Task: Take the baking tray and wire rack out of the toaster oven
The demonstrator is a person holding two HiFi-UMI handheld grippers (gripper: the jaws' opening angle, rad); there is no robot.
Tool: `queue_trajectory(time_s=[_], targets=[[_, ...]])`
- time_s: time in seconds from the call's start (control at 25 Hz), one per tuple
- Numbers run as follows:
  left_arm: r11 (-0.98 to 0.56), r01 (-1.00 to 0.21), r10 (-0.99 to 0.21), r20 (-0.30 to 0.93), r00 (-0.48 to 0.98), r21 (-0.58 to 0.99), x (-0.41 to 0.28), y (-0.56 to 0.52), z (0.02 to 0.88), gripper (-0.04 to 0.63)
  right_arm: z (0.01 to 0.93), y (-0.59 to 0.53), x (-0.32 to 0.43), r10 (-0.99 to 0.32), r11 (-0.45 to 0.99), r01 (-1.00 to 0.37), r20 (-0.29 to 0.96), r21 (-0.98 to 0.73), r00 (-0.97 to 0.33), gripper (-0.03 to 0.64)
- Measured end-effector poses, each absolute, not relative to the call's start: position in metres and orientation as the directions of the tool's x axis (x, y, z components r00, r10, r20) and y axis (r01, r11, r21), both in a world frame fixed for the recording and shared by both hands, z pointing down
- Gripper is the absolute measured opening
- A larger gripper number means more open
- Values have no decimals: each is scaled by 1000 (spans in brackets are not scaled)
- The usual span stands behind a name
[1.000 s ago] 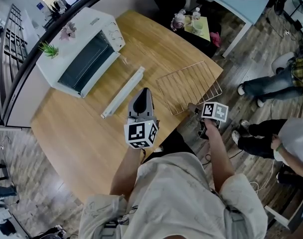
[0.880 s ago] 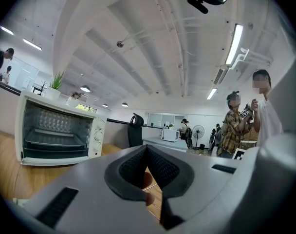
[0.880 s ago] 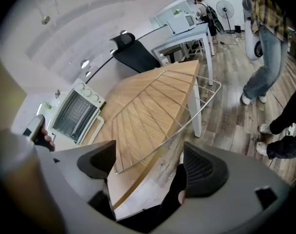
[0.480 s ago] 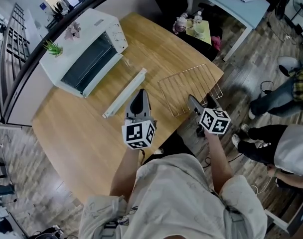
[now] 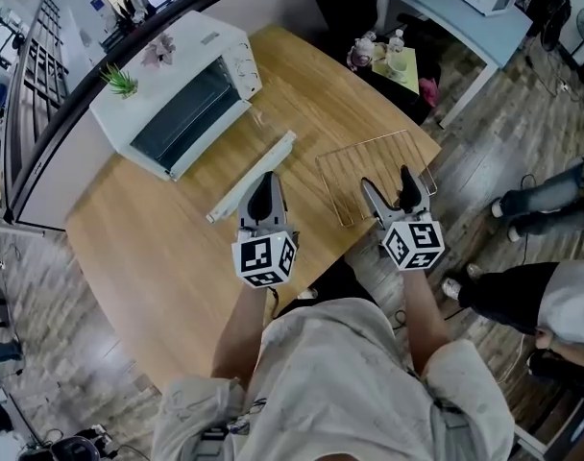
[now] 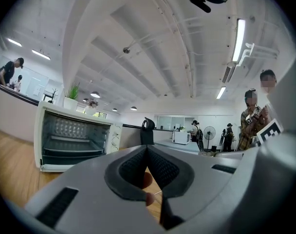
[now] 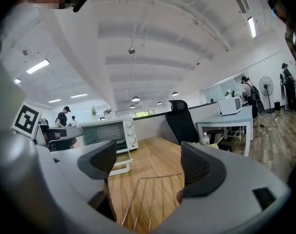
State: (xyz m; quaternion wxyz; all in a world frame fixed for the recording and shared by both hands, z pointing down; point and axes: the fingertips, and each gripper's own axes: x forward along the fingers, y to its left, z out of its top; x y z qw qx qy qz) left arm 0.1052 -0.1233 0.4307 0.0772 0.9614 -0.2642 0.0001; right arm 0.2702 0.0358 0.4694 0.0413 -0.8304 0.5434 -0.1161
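Matt wood-grain table (image 5: 158, 257), bare metal wire rack (image 5: 354, 161), glossy white toaster oven (image 5: 177, 94)

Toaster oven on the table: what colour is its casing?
White; the toaster oven shows best in the head view.

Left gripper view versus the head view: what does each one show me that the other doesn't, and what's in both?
Only the left gripper view looks into the open toaster oven, where what looks like a tray sits inside, and shows the ceiling lights. Only the head view shows the wire rack lying flat on the table and the right hand-held gripper from above, jaws apart. Both show the oven, the wooden table and the left hand-held gripper, jaws together.
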Motion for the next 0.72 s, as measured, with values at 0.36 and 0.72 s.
queue_trajectory(time_s=[0.36,0.72], targets=[[-795,-590,-590,42,806,144,65,-144,429,14,464,1,250,-944,-323,-924,136,-206,300,425],[-689,-713,-712,61,700,131,-1,-172,432,14,463,-58,210,-980,-171,-963,138,-209,144,425]])
